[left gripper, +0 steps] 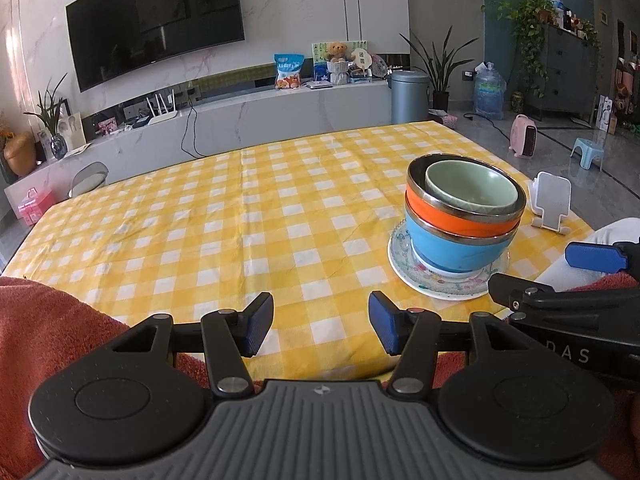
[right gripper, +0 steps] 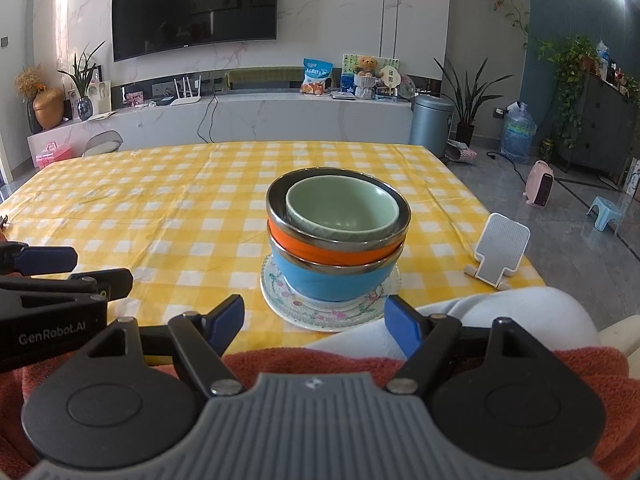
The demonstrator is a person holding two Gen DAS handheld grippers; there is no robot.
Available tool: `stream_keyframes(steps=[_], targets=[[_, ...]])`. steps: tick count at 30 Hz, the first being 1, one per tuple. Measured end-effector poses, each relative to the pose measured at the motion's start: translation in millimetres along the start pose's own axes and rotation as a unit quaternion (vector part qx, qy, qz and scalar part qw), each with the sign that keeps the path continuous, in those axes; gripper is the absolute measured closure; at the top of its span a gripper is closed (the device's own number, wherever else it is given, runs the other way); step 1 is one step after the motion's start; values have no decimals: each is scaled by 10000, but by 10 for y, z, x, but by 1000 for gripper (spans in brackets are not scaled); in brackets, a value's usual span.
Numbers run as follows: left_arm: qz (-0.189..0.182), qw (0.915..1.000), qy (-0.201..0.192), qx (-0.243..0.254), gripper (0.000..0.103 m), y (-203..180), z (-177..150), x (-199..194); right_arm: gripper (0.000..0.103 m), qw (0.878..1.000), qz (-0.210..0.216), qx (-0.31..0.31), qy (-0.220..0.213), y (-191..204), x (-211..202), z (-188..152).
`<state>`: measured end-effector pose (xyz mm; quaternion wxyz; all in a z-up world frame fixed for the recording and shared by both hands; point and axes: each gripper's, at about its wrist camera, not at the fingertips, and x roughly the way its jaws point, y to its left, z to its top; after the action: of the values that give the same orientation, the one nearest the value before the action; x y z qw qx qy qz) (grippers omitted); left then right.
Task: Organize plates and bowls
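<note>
Bowls [right gripper: 338, 236] sit nested on the plate [right gripper: 280, 300] near the desk [right gripper: 160, 216] edge, both grippers, left [left gripper: 321, 326] and right [right gripper: 315, 322], open-fingered and empty just short of the plate, and one careless nudge could topple the leaning stack.

The left tool [left gripper: 320, 326] has its two blue-padded fingers [left gripper: 256, 328] spread wide with nothing between them, and it points forward and tilts downward. The right tool [right gripper: 316, 326] is posed the same way, its jaws wide apart and empty. The two are side by side, close together: each shows at the edge of the other's view, fingers forward.
</note>
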<state>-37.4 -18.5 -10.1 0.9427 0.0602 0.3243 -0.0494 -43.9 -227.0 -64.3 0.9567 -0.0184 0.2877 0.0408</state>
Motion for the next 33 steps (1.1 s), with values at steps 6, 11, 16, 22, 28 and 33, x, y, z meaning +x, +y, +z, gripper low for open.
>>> stream_keyframes(steps=[6,11,16,22,28,33], targets=[[14,10000,4,-26,39,-1,14,-8,27,10000,-5,-6,5,2,4,-2],[40,10000,16,-46,39,7,19,-10,26,10000,-17,-24,18,-14,14,-19],[55,9999,41,-79,39,12,31,-11,25,10000,-24,-35,21,-10,14,-21],[51,9999,63,-89,39,15,26,-13,25,10000,-36,-62,33,-17,21,-20],[64,9999,48,-75,39,21,26,-15,25,10000,-35,-61,33,-21,20,-22],[70,9999,45,-73,39,17,26,-17,25,10000,-36,-63,34,-21,22,-22]])
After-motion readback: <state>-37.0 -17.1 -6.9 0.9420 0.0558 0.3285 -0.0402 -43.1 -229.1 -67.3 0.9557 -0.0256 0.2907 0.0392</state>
